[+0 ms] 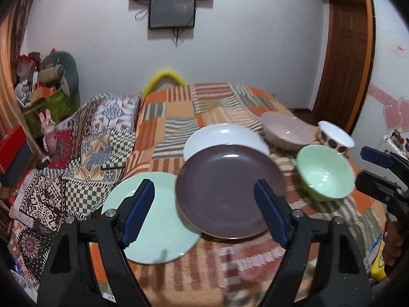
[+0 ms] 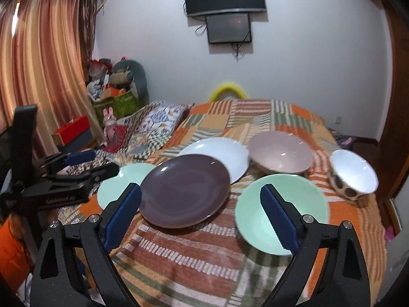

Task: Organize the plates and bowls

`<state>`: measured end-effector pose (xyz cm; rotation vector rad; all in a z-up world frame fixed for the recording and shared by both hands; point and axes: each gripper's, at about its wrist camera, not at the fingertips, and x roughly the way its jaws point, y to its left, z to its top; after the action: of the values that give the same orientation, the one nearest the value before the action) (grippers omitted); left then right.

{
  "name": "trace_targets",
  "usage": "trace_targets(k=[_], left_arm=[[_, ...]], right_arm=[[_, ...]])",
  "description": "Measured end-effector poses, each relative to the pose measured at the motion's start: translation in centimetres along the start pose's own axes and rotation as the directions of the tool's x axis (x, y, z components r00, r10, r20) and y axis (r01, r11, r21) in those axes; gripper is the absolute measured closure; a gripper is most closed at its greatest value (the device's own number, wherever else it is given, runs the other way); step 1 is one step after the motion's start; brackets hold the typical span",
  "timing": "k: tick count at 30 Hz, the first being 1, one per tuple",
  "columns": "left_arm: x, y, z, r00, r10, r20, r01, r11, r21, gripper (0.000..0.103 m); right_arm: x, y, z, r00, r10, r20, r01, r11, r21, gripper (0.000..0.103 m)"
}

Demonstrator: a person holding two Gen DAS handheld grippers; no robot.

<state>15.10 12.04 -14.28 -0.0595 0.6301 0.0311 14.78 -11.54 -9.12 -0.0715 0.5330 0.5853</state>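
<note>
On the patchwork bedspread lie three plates: a mint plate (image 1: 156,220) (image 2: 122,179), a dark purple plate (image 1: 227,192) (image 2: 184,194) overlapping it and a white plate (image 1: 219,135) (image 2: 217,153) behind. To their right stand a pink bowl (image 1: 288,128) (image 2: 281,153), a mint bowl (image 1: 324,174) (image 2: 281,209) and a white bowl with brown dots (image 1: 337,135) (image 2: 355,174). My left gripper (image 1: 204,194) (image 2: 89,163) is open and empty above the near plates. My right gripper (image 2: 200,204) (image 1: 370,166) is open and empty, between the purple plate and the mint bowl.
A patterned blanket (image 1: 84,140) (image 2: 153,122) lies bunched on the bed's left side. Boxes, bags and toys (image 1: 46,81) (image 2: 115,87) are piled at the far left by the curtain (image 2: 46,76). A wooden door (image 1: 345,58) stands at the right.
</note>
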Motion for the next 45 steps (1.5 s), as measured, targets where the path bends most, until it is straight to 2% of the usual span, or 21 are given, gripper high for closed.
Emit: trace_targets(k=[2,3,7,11,14,18,22,28,35,41,45], left_arm=[[1.7,1.1,0.1,0.999,-0.011,-0.036,0.011,1.000,-0.005,0.036],[2.3,1.6,0.2,0.998,-0.019,-0.052,0.018,1.000,-0.010,0.038],[5.0,3.1,0.0,0.994,-0.045,-0.104,0.043,0.999,-0.027,0.042],[7.3,4.1,-0.4,0.988,-0.070,-0.139,0.068,0.997,-0.022,0.049],[8.7,4.8,-0.7,0.983,-0.093,-0.160,0.089,0.995,-0.036,0.050],[10.3,5.2,-0.9,0.978,-0.108,-0.177,0.101,0.994,-0.045,0.055],[11.7,5.3,-0.8,0.975,-0.121,-0.185,0.116,0.992,-0.042,0.060],[13.0,5.5,-0.8,0.969,-0.148,-0.200,0.140,0.989,-0.054,0.066],[14.2,5.5,-1.2,0.960,-0.168,-0.225,0.157,0.986,-0.063,0.066],[15.1,5.9,-1.5,0.950,-0.202,-0.239,0.185,0.979,-0.090,0.070],[15.1,5.9,-1.4,0.951,-0.199,-0.234,0.183,0.979,-0.090,0.071]], right_arm=[[1.3,0.2,-0.2,1.000,0.001,-0.028,-0.001,1.000,-0.010,0.029],[2.0,0.4,-0.4,0.999,0.003,-0.052,-0.004,1.000,-0.015,0.033],[4.3,0.5,-1.0,0.991,0.034,-0.132,-0.035,0.999,-0.002,0.053],[6.0,0.7,-1.9,0.978,0.042,-0.204,-0.041,0.999,0.009,0.063],[7.0,0.7,-2.6,0.968,0.013,-0.249,-0.014,1.000,-0.003,0.068],[8.2,0.2,-3.0,0.958,-0.033,-0.285,0.038,0.999,0.012,0.071],[9.0,-0.5,-3.3,0.949,-0.036,-0.312,0.057,0.997,0.057,0.075],[9.7,-0.5,-3.2,0.938,-0.068,-0.341,0.095,0.994,0.063,0.078],[10.3,0.0,-2.7,0.926,-0.111,-0.361,0.134,0.990,0.040,0.077],[10.8,-0.2,-2.8,0.920,-0.110,-0.376,0.145,0.987,0.068,0.077],[11.3,0.2,-2.8,0.913,-0.122,-0.389,0.153,0.987,0.050,0.070]])
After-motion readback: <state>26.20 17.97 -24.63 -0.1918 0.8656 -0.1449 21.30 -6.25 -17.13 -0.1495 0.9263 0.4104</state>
